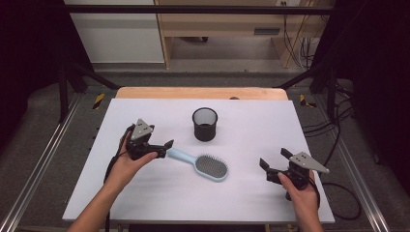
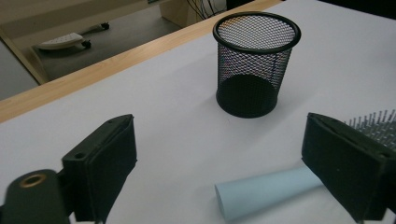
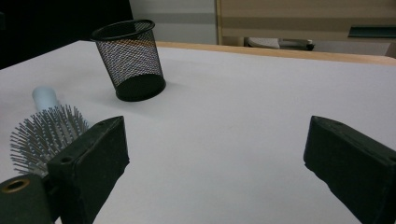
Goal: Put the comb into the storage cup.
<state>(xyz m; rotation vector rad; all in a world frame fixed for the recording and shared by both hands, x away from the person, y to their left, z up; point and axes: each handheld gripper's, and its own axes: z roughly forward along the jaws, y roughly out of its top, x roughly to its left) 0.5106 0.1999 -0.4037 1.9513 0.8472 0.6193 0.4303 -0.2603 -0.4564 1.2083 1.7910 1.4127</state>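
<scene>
1. The left hand [image 1: 126, 166] holds the left gripper [image 1: 164, 147] over the left part of the white table [image 1: 145, 193]. Its jaws are spread and hold nothing.
2. In the left gripper view, the end of the brush handle lies on the table between those jaws, closer to the right one and apart from both.
3. The light blue brush [image 1: 203, 164] lies near the middle of the table, bristles up, with its handle pointing left toward the left gripper and its head to the right.
4. The black mesh cup [image 1: 205, 124] stands upright just beyond the brush, apart from it, toward the far edge.
5. The right hand [image 1: 300, 191] holds the right gripper [image 1: 273, 162] over the near right part of the table, well apart from the brush. Its jaws are spread over bare table.
</scene>
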